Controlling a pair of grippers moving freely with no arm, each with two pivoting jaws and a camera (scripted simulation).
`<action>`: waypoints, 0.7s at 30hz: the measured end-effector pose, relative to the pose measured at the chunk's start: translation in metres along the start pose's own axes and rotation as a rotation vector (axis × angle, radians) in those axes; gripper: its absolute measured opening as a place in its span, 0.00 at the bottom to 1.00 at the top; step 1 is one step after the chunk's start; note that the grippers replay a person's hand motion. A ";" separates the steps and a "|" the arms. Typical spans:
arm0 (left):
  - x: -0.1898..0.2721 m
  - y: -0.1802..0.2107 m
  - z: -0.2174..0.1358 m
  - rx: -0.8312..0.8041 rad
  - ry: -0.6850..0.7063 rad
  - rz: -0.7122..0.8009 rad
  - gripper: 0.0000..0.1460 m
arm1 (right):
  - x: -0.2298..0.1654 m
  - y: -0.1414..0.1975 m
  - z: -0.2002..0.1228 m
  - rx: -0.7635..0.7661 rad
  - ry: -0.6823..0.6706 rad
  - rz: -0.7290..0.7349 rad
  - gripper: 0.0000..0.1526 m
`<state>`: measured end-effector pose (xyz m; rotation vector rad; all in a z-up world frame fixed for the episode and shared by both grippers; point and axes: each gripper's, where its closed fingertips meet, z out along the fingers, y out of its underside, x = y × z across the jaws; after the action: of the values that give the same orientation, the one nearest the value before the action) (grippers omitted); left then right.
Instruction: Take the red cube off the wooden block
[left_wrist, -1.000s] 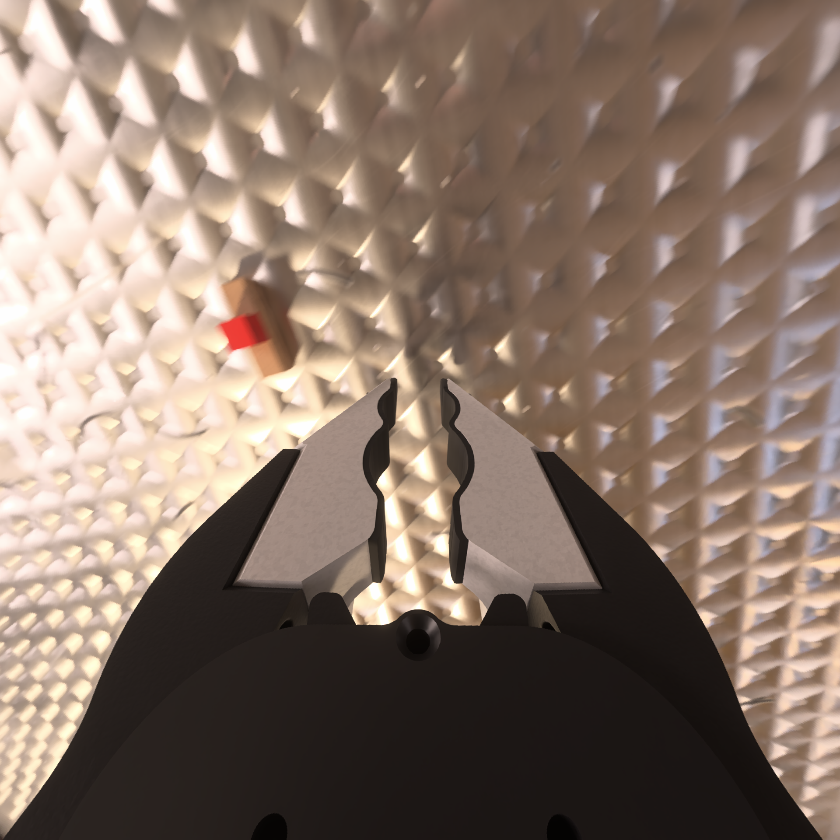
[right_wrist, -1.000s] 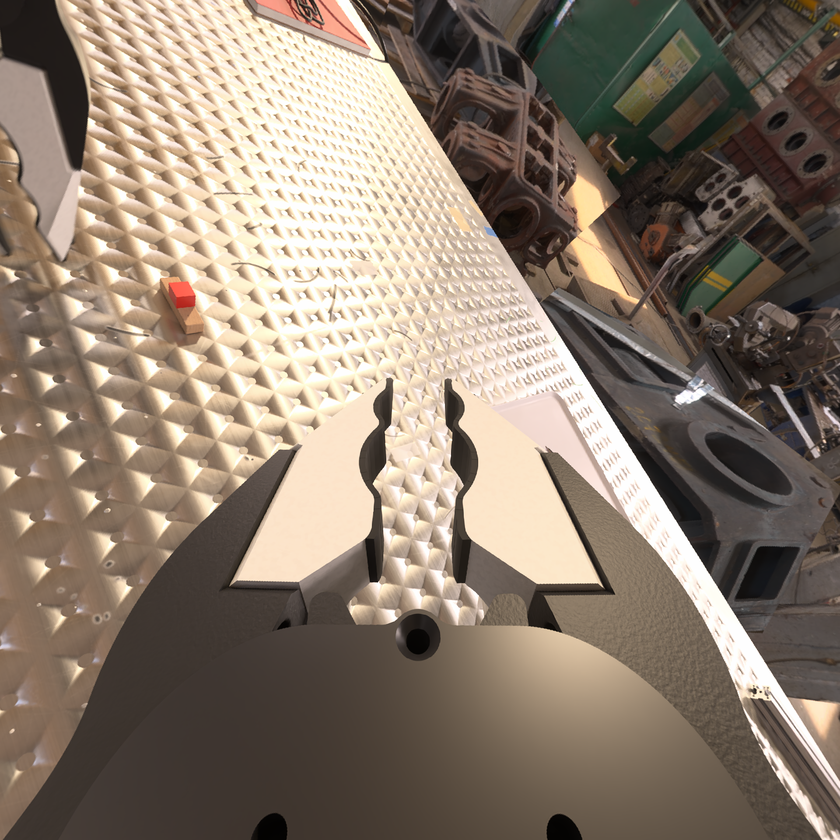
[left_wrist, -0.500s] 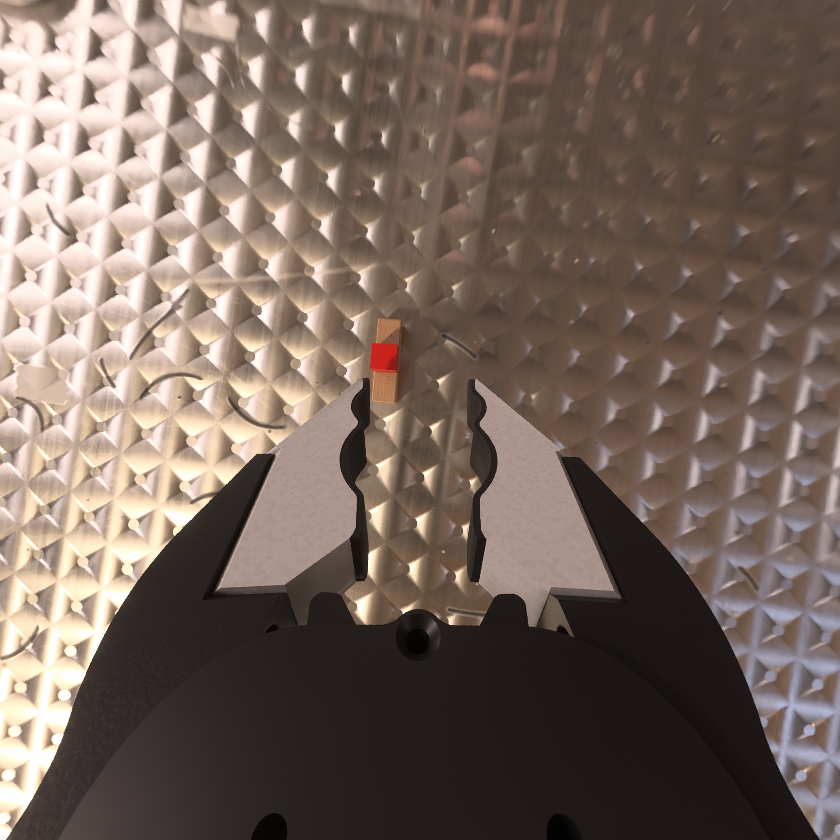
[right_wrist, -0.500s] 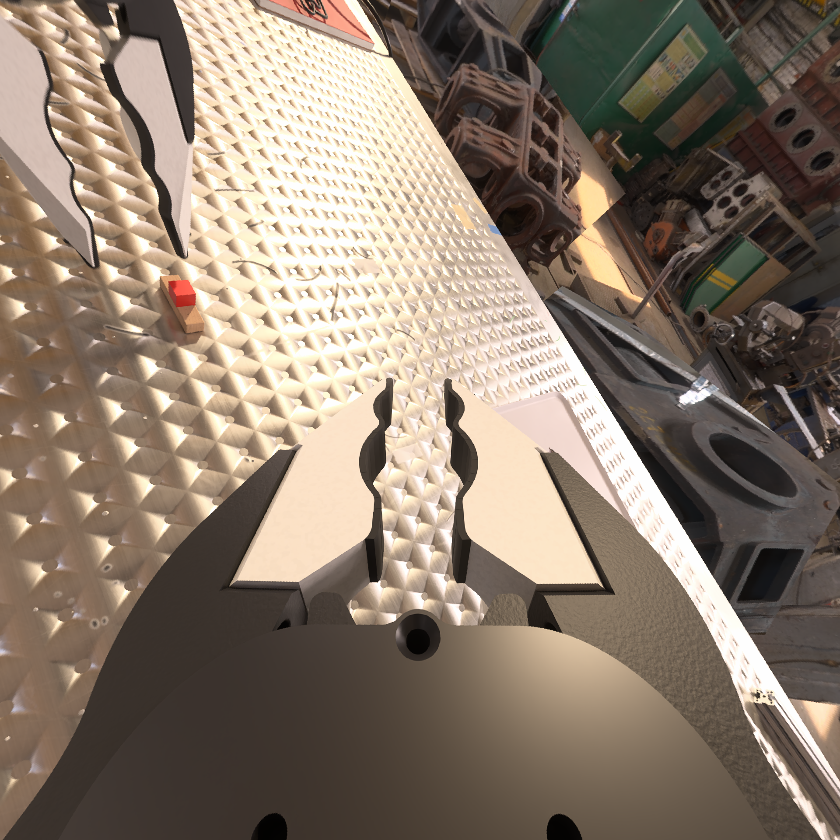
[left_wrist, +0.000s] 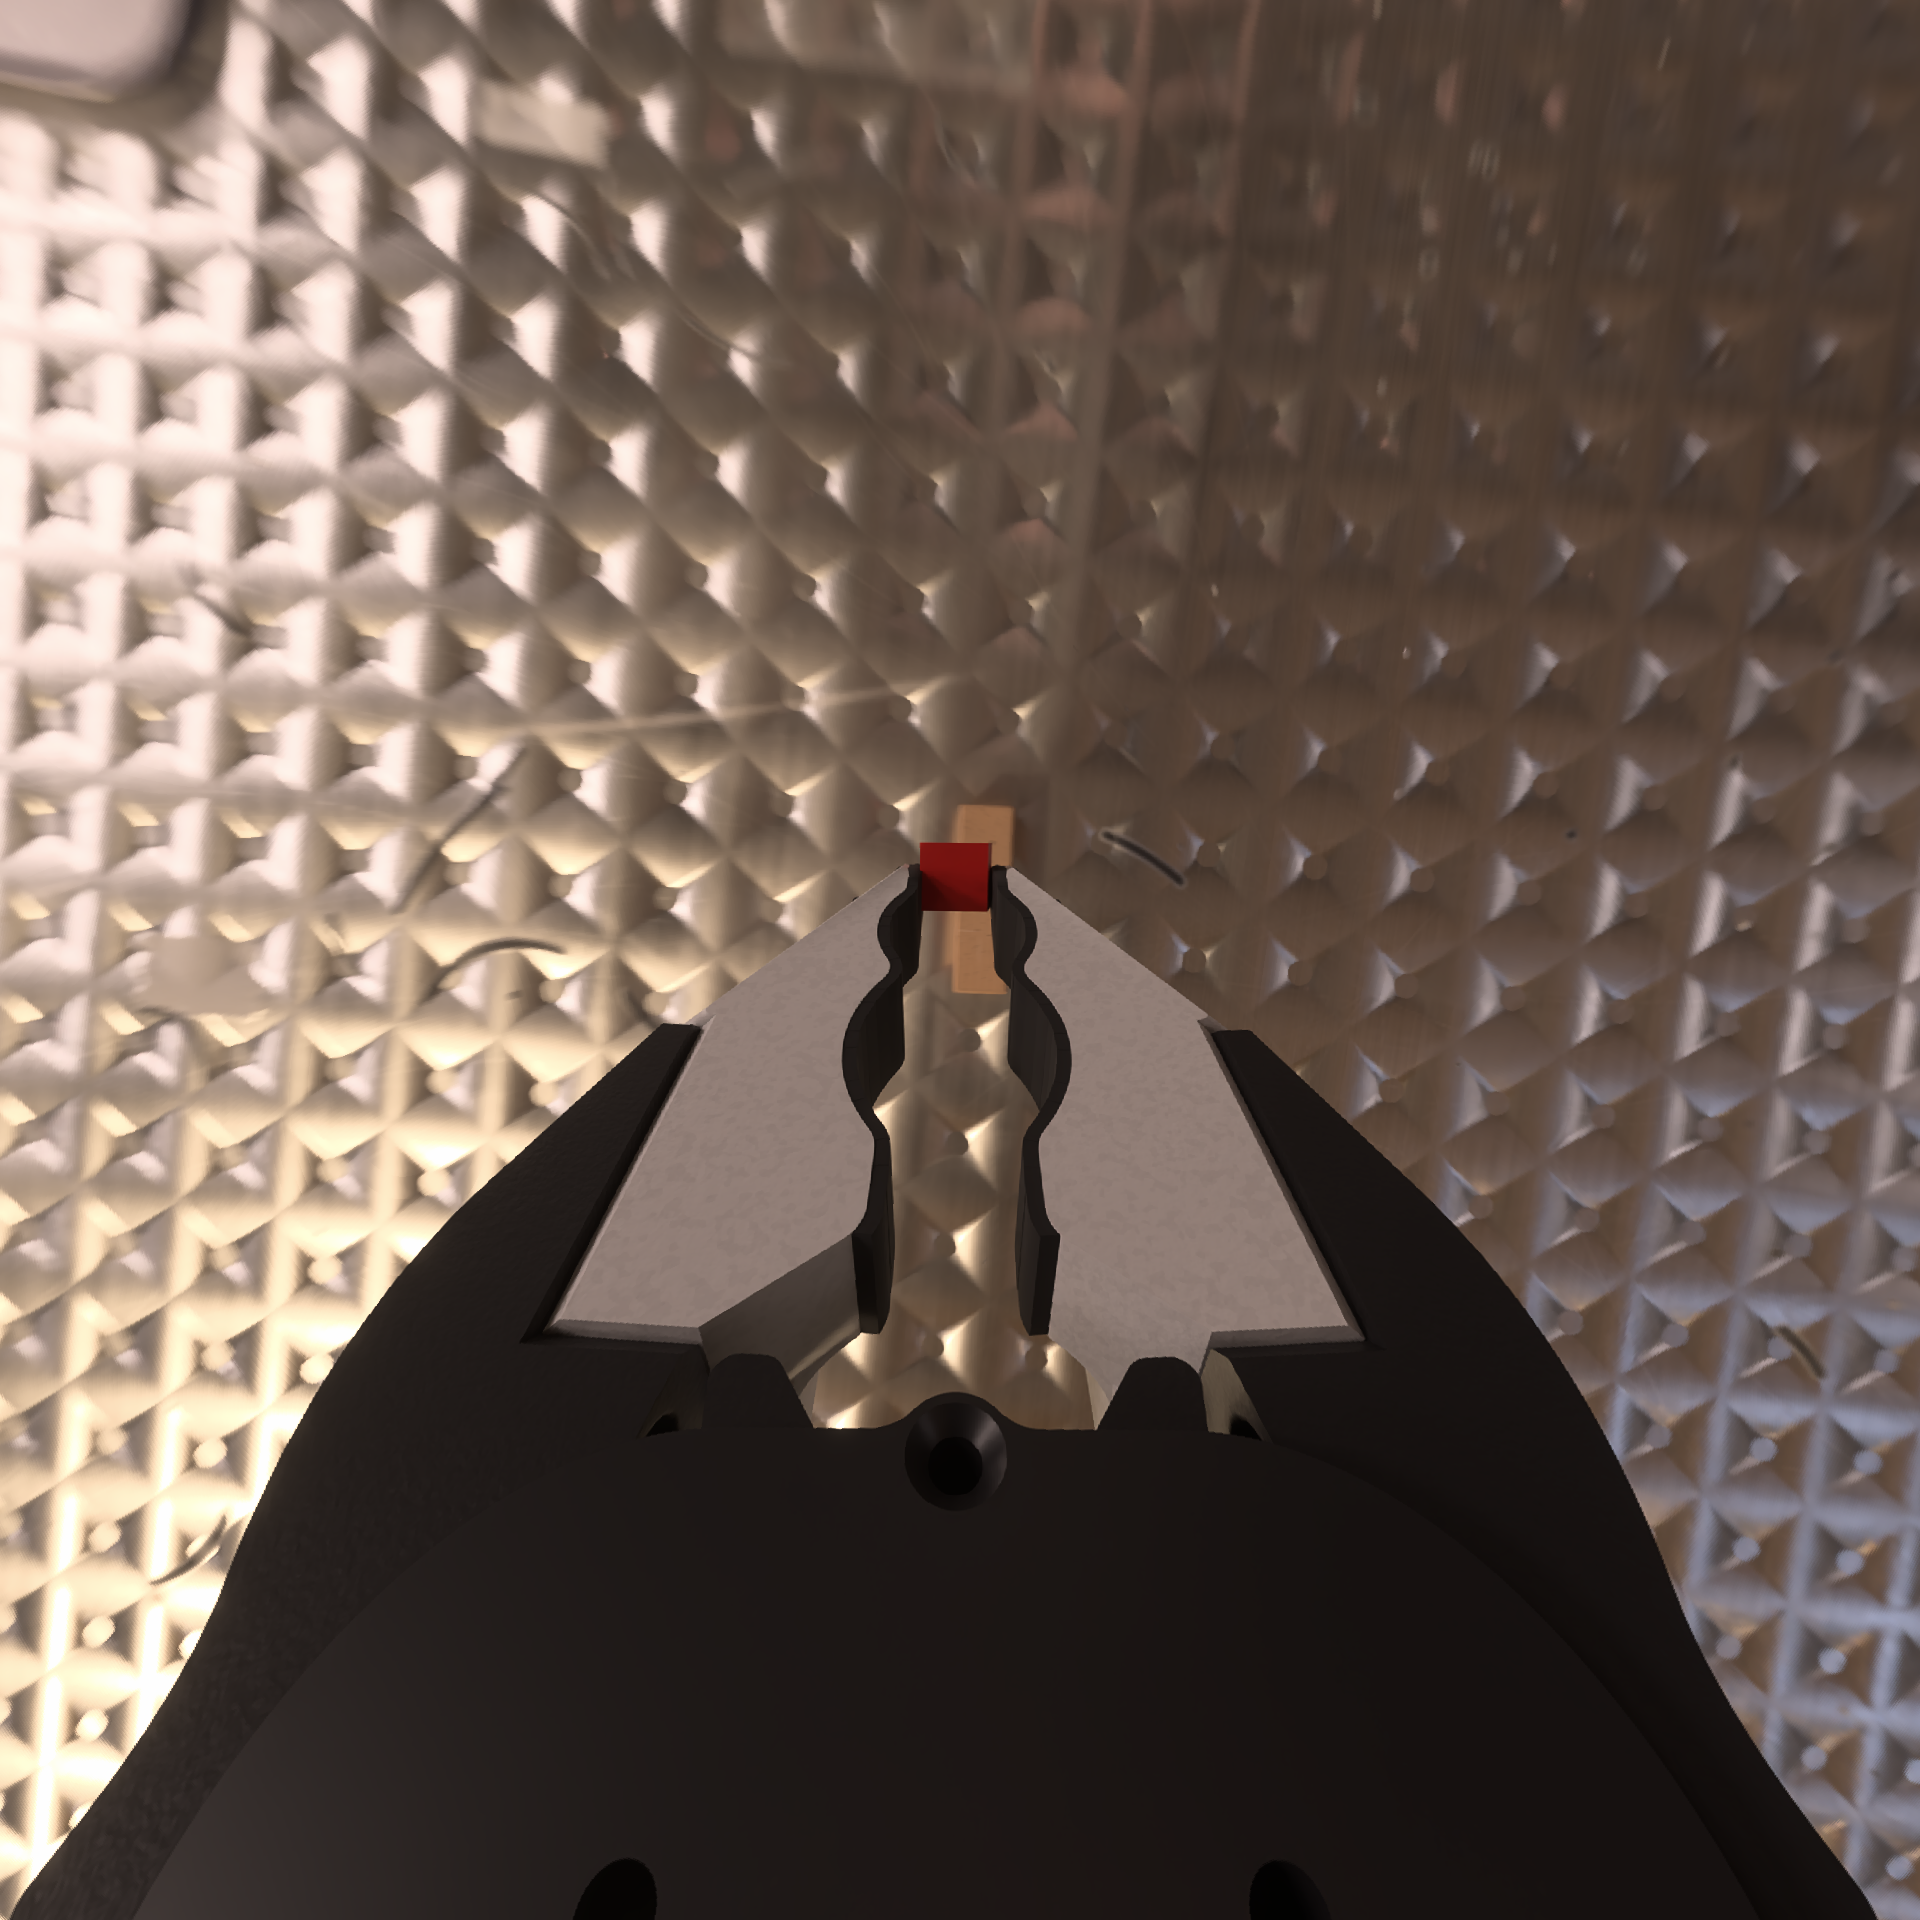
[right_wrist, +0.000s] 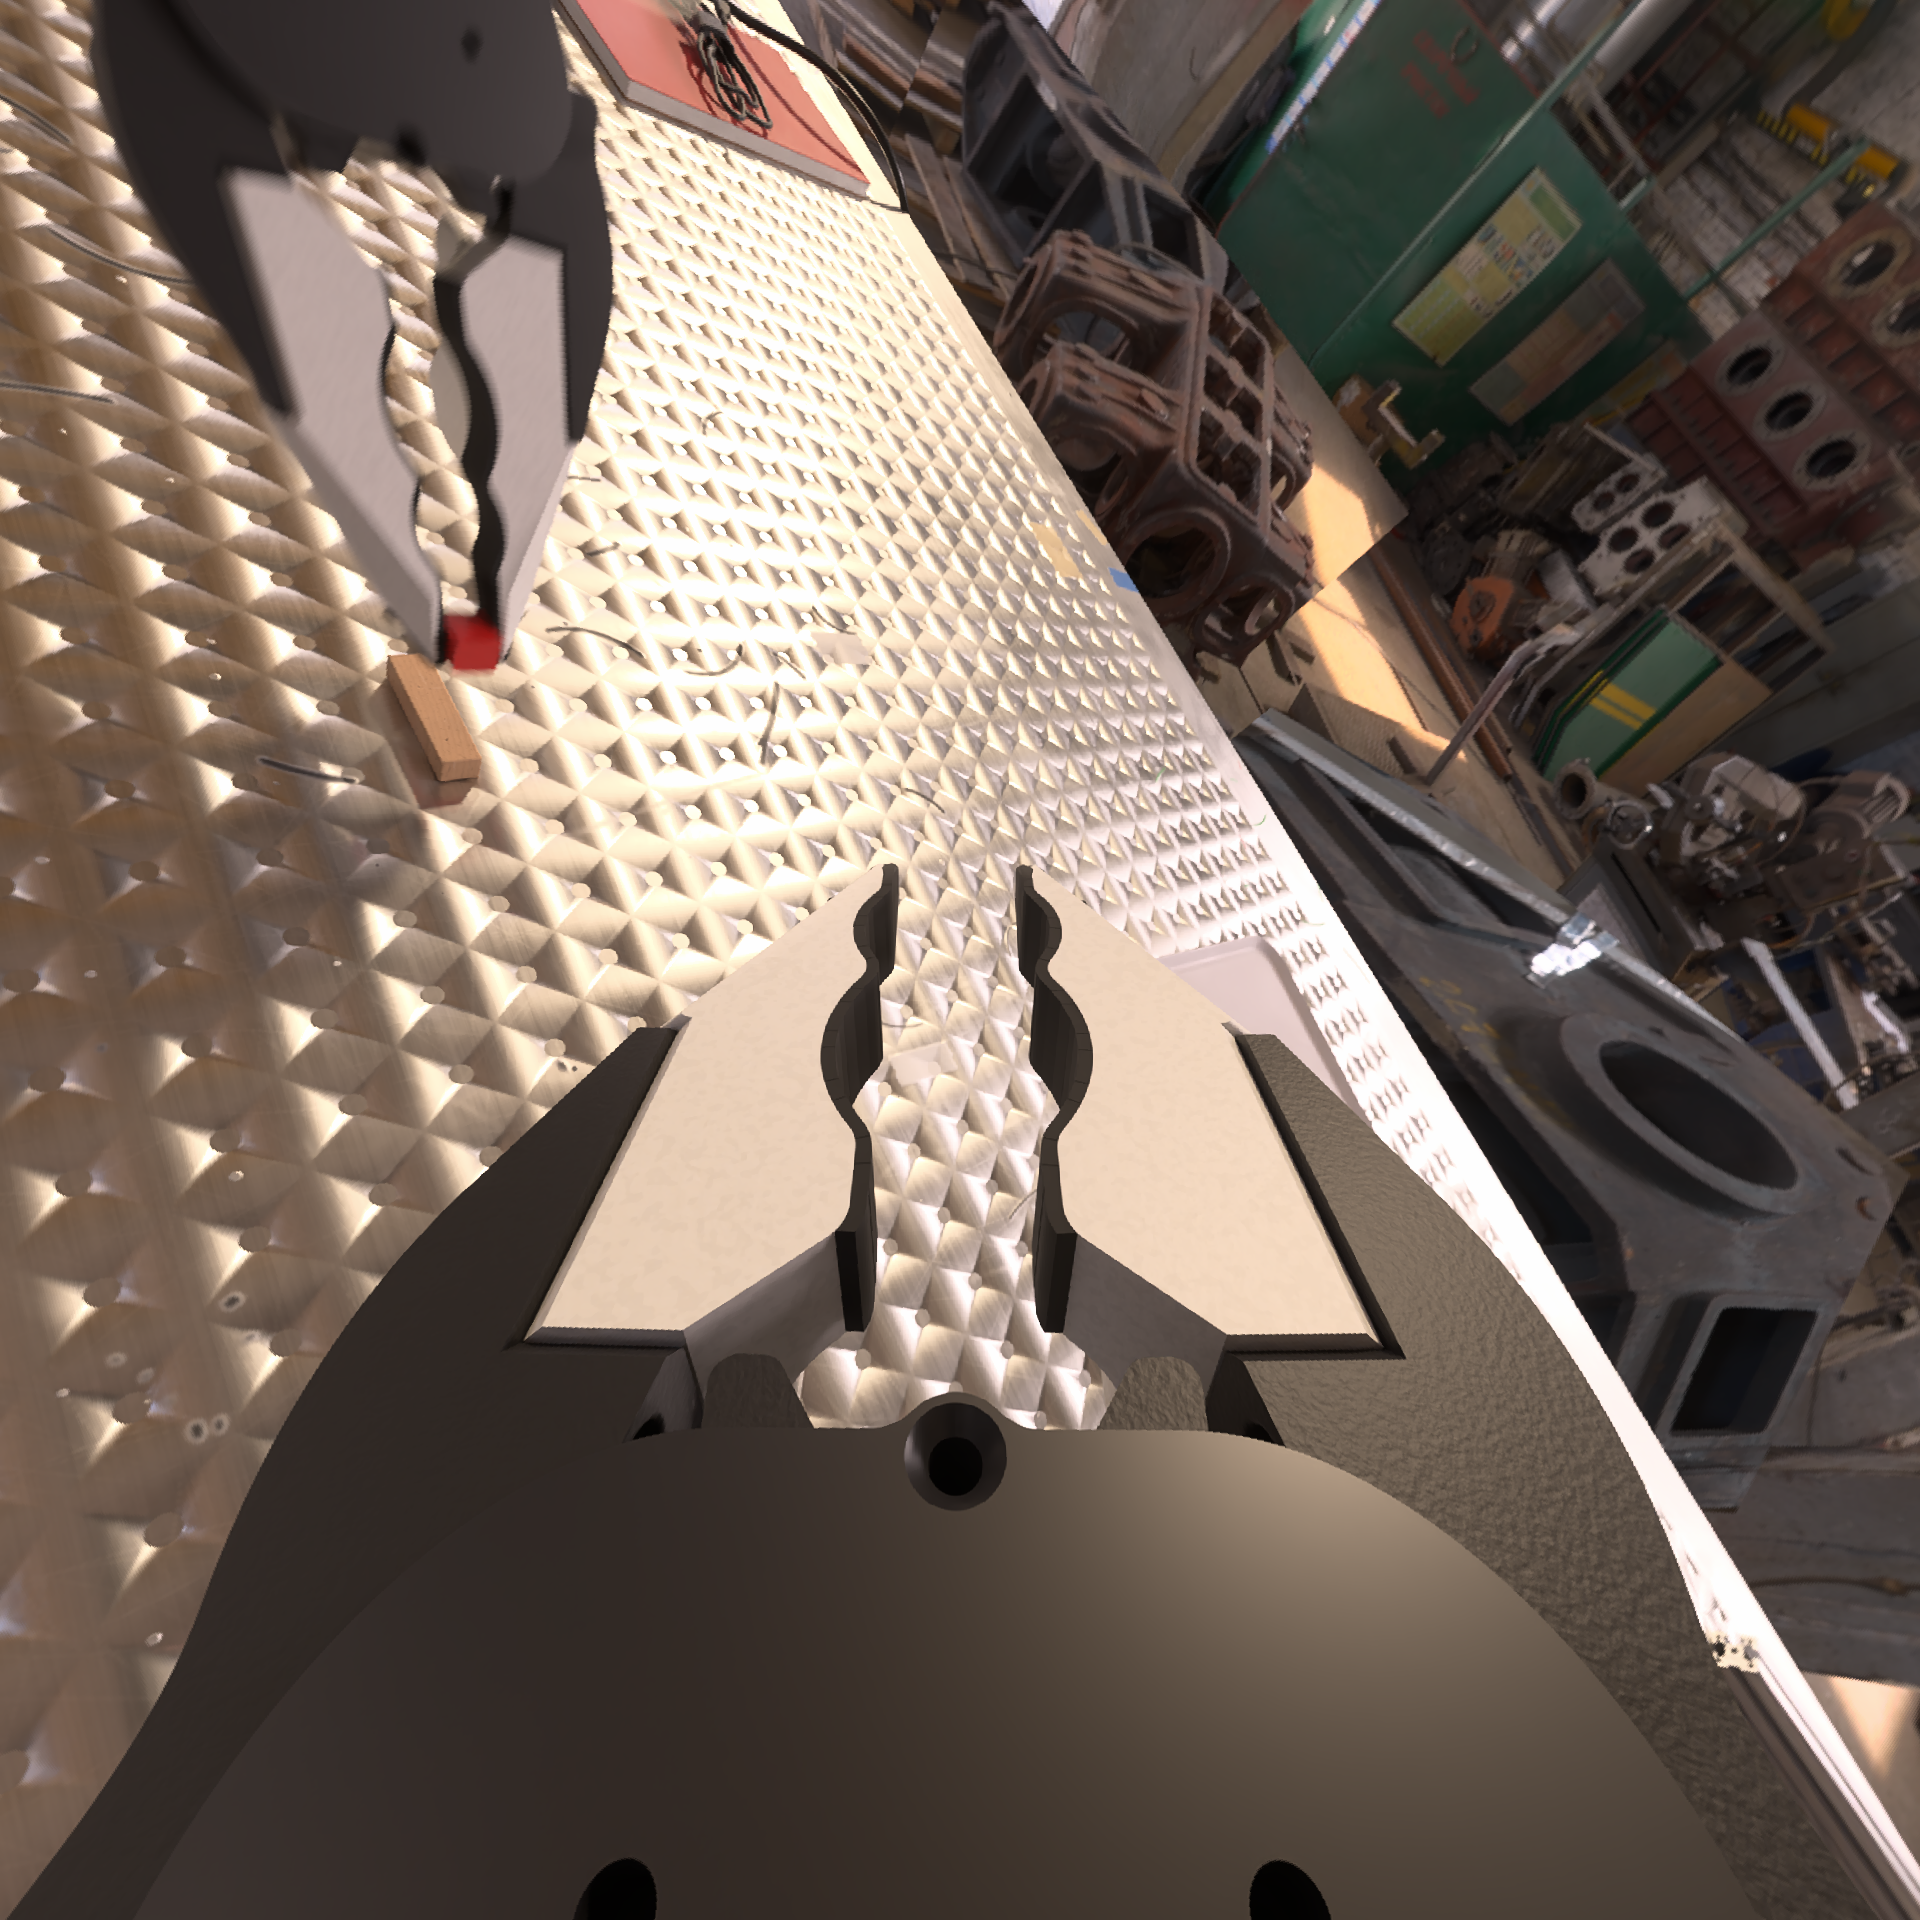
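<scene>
The small red cube (left_wrist: 952, 875) sits between the tips of my left gripper (left_wrist: 954, 883), which is shut on it. The right wrist view shows the same gripper (right_wrist: 464, 634) holding the cube (right_wrist: 473, 642) a little above and beside the far end of the wooden block (right_wrist: 434, 717). The block (left_wrist: 979, 966) lies flat on the metal table, partly hidden behind the cube and fingers in the left wrist view. My right gripper (right_wrist: 954, 883) is open and empty, low over the table, well to the right of the block.
The table (right_wrist: 727, 520) is a studded metal plate with thin wire scraps scattered on it. A red mat with cables (right_wrist: 727, 83) lies at the far end. The table's right edge (right_wrist: 1455, 1195) drops to a workshop floor with heavy machine parts.
My left gripper came down over the block, closed on the red cube and lifted it off the block. The right gripper has stayed in place.
</scene>
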<state>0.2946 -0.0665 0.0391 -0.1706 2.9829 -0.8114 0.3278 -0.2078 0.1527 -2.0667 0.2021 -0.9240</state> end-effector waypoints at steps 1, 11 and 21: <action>-0.006 -0.006 -0.012 0.026 -0.009 -0.013 0.08 | -0.001 -0.001 0.000 0.006 0.001 -0.012 0.15; -0.016 -0.041 -0.145 0.279 -0.125 0.010 0.08 | -0.009 0.003 0.021 -0.031 0.133 -0.319 0.15; -0.016 -0.027 -0.073 0.078 -0.035 0.017 0.08 | -0.038 0.002 0.059 -0.041 0.365 -0.749 0.15</action>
<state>0.3074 -0.0514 0.1159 -0.1538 2.9104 -0.9117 0.3413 -0.1551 0.1084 -2.0089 -0.3986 -1.7561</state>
